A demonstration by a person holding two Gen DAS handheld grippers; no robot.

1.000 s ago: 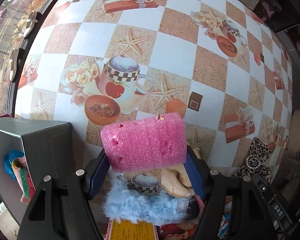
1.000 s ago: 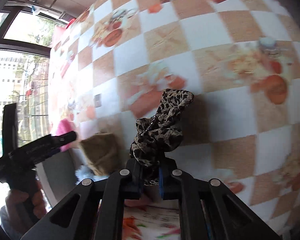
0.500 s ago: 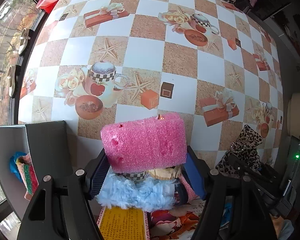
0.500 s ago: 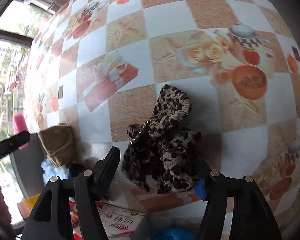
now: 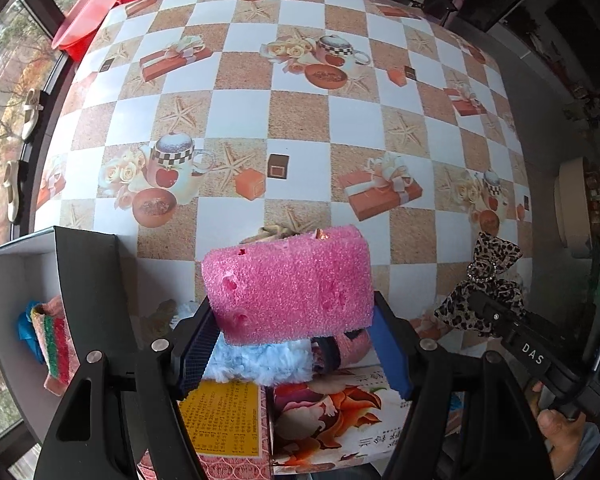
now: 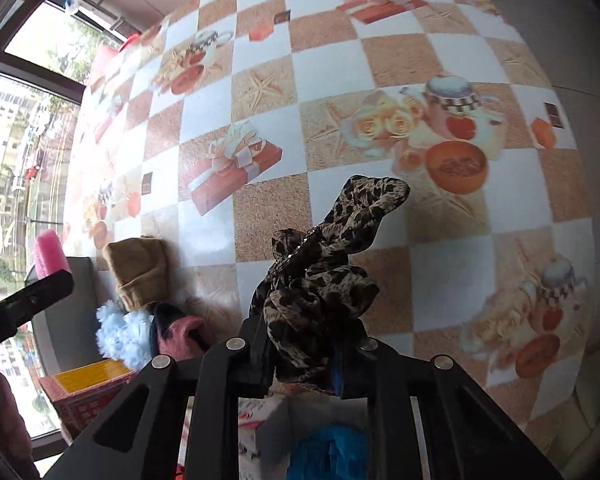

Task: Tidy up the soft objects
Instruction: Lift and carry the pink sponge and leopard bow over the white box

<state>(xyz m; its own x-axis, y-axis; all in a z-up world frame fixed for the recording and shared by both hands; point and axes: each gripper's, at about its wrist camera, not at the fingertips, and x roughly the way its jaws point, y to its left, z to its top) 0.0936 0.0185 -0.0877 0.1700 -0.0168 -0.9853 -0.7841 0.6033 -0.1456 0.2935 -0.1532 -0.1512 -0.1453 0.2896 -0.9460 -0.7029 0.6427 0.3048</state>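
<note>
Your left gripper [image 5: 296, 344] has its blue-padded fingers [image 5: 388, 356] clamped on the pink rectangular foam sponge [image 5: 288, 284], held at the lower centre of the left wrist view above the fluffy light-blue fabric piece [image 5: 260, 360] and the flowered cardboard box [image 5: 332, 420]. At the left edge stands a dark grey open box [image 5: 88, 280] with a striped cloth [image 5: 56, 344] inside. Your right gripper [image 6: 304, 356] pinches the leopard-print fabric bow [image 6: 328, 272] at lower centre of its view, over the checkered tablecloth [image 6: 260, 40]. A tan knit hat [image 6: 140, 272] lies lower left.
</note>
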